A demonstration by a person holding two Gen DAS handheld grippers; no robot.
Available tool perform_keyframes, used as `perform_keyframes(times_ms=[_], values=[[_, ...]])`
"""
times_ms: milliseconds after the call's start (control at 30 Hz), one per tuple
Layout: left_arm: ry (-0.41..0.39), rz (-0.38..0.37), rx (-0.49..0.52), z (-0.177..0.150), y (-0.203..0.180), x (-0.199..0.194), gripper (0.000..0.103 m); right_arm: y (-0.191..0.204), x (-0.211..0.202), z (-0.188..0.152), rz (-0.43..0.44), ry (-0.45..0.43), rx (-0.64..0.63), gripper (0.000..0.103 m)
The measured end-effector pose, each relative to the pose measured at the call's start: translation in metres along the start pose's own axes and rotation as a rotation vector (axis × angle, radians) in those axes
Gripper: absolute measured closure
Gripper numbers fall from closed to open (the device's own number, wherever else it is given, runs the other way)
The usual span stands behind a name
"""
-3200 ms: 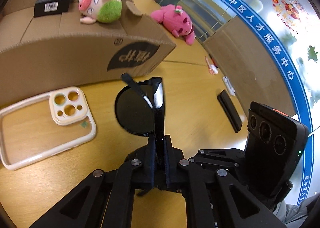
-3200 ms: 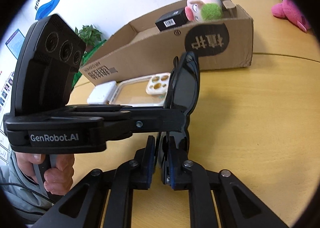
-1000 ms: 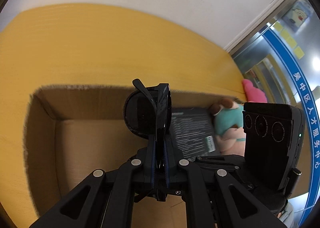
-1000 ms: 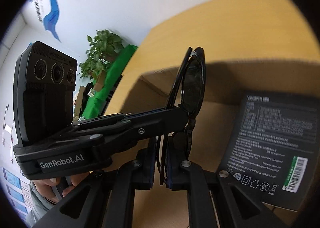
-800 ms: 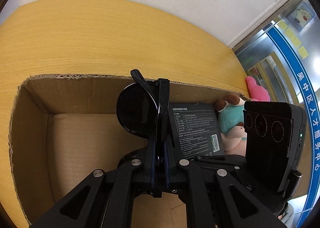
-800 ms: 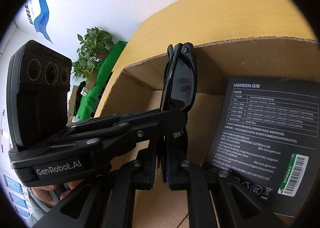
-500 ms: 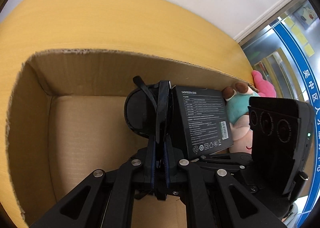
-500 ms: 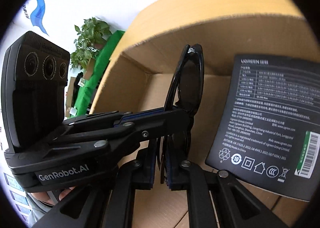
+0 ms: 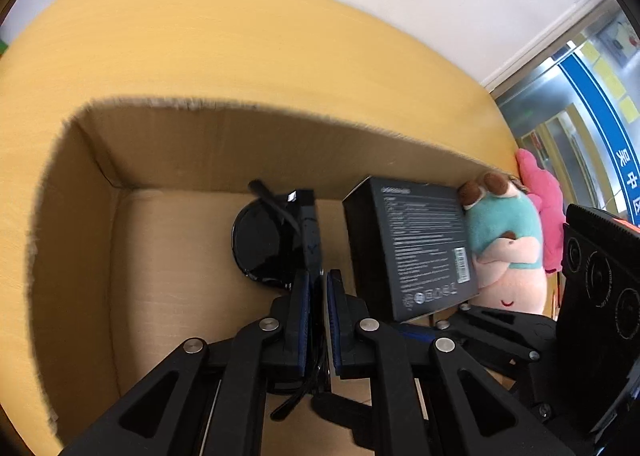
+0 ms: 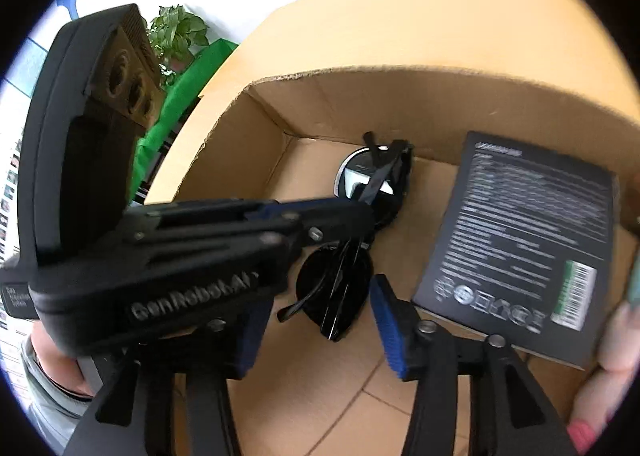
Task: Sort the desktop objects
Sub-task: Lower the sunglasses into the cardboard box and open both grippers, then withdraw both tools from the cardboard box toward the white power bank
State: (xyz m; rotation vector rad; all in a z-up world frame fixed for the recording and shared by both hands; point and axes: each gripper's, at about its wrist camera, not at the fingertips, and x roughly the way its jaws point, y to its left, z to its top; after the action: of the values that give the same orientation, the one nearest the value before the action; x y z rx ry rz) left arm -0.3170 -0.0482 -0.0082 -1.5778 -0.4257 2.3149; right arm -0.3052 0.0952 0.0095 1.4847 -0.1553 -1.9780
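Observation:
Black folded sunglasses (image 9: pixel 260 248) stand on edge inside the cardboard box (image 9: pixel 192 144), low over its floor. My left gripper (image 9: pixel 318 296) holds their frame between its blue pads; its jaws are just starting to open and the glasses lean a little left. In the right wrist view the sunglasses (image 10: pixel 340 288) hang below the left gripper (image 10: pixel 356 224), which reaches in from the left. My right gripper (image 10: pixel 318 330) is opening, its pads wide apart either side of the lower lens and not touching it.
A black product box (image 9: pixel 416 248) leans in the cardboard box to the right of the glasses, also seen as the black product box (image 10: pixel 520 236). A teal and pink plush pig (image 9: pixel 504 248) lies beyond it, with a pink plush (image 9: pixel 540 192) outside. A hand (image 10: pixel 60 360) holds the left gripper.
My right gripper has opened and let go of the sunglasses, drawing back a little. Both grippers sank deeper into the box. The glasses now lean slightly in the left gripper.

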Motion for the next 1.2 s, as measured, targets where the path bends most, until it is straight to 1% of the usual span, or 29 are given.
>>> perform_keyframes(times_ms=[33, 67, 100, 167, 200, 267, 333, 367, 400, 433, 467, 533, 567, 600, 667, 700, 767, 800, 833, 867, 933, 1033, 1067, 1100, 1133, 1200], values=[[-0.012, -0.002, 0.012, -0.001, -0.004, -0.007, 0.088, 0.002, -0.006, -0.002, -0.02, -0.005, -0.006, 0.048], [-0.026, -0.001, 0.023, -0.002, -0.007, -0.012, 0.075, 0.003, -0.014, -0.005, -0.039, -0.012, -0.015, 0.047], [-0.048, 0.006, 0.04, -0.003, -0.01, -0.021, 0.059, 0.007, -0.022, -0.009, -0.056, -0.022, -0.026, 0.046], [-0.099, 0.024, 0.074, -0.007, -0.017, -0.039, 0.044, 0.016, -0.041, -0.018, -0.076, -0.051, -0.054, 0.042], [-0.122, 0.028, 0.088, -0.01, -0.02, -0.049, 0.04, 0.022, -0.049, -0.022, -0.081, -0.068, -0.067, 0.04], [-0.167, 0.019, 0.115, -0.017, -0.024, -0.072, 0.038, 0.035, -0.076, -0.04, -0.098, -0.123, -0.105, 0.035], [-0.216, 0.029, 0.143, -0.03, -0.03, -0.094, 0.034, 0.046, -0.096, -0.057, -0.117, -0.176, -0.14, 0.031], [-0.227, 0.034, 0.164, -0.035, -0.032, -0.103, 0.028, 0.053, -0.107, -0.069, -0.136, -0.203, -0.162, 0.027], [-0.262, 0.06, 0.174, -0.044, -0.033, -0.113, 0.023, 0.059, -0.112, -0.078, -0.158, -0.226, -0.18, 0.025], [-0.295, 0.092, 0.183, -0.053, -0.036, -0.121, 0.021, 0.066, -0.115, -0.088, -0.182, -0.249, -0.199, 0.025], [-0.334, 0.141, 0.198, -0.067, -0.037, -0.131, 0.019, 0.072, -0.124, -0.105, -0.208, -0.273, -0.222, 0.024], [-0.375, 0.211, 0.224, -0.09, -0.039, -0.143, 0.019, 0.078, -0.127, -0.126, -0.232, -0.297, -0.239, 0.024], [-0.39, 0.232, 0.235, -0.101, -0.039, -0.147, 0.019, 0.079, -0.126, -0.138, -0.247, -0.315, -0.233, 0.024], [-0.408, 0.251, 0.249, -0.116, -0.038, -0.151, 0.018, 0.077, -0.134, -0.152, -0.252, -0.337, -0.215, 0.024], [-0.429, 0.274, 0.27, -0.14, -0.036, -0.154, 0.017, 0.071, -0.145, -0.18, -0.217, -0.387, -0.157, 0.023], [-0.44, 0.287, 0.279, -0.154, -0.034, -0.156, 0.015, 0.064, -0.147, -0.193, -0.214, -0.402, -0.123, 0.023], [-0.45, 0.318, 0.283, -0.174, -0.033, -0.155, 0.011, 0.051, -0.15, -0.214, -0.274, -0.415, -0.054, 0.023], [-0.454, 0.335, 0.28, -0.183, -0.033, -0.155, 0.008, 0.047, -0.153, -0.224, -0.312, -0.408, -0.027, 0.023], [-0.462, 0.352, 0.274, -0.192, -0.033, -0.155, 0.007, 0.041, -0.152, -0.228, -0.351, -0.397, -0.001, 0.023], [-0.467, 0.358, 0.269, -0.199, -0.035, -0.154, 0.007, 0.036, -0.151, -0.235, -0.412, -0.387, 0.031, 0.023], [-0.485, 0.357, 0.251, -0.216, -0.038, -0.158, 0.007, 0.036, -0.151, -0.244, -0.459, -0.394, 0.039, 0.023], [-0.539, 0.325, 0.234, -0.239, -0.049, -0.168, 0.004, 0.046, -0.155, -0.257, -0.48, -0.418, 0.009, 0.023], [-0.556, 0.316, 0.236, -0.246, -0.053, -0.171, 0.0, 0.05, -0.155, -0.261, -0.49, -0.421, -0.002, 0.023], [-0.575, 0.311, 0.244, -0.252, -0.059, -0.175, 0.0, 0.054, -0.155, -0.265, -0.498, -0.423, -0.014, 0.023], [-0.587, 0.31, 0.255, -0.258, -0.064, -0.177, 0.0, 0.055, -0.15, -0.266, -0.501, -0.424, -0.021, 0.023], [-0.581, 0.302, 0.265, -0.265, -0.072, -0.177, 0.0, 0.059, -0.15, -0.27, -0.497, -0.419, -0.023, 0.023]])
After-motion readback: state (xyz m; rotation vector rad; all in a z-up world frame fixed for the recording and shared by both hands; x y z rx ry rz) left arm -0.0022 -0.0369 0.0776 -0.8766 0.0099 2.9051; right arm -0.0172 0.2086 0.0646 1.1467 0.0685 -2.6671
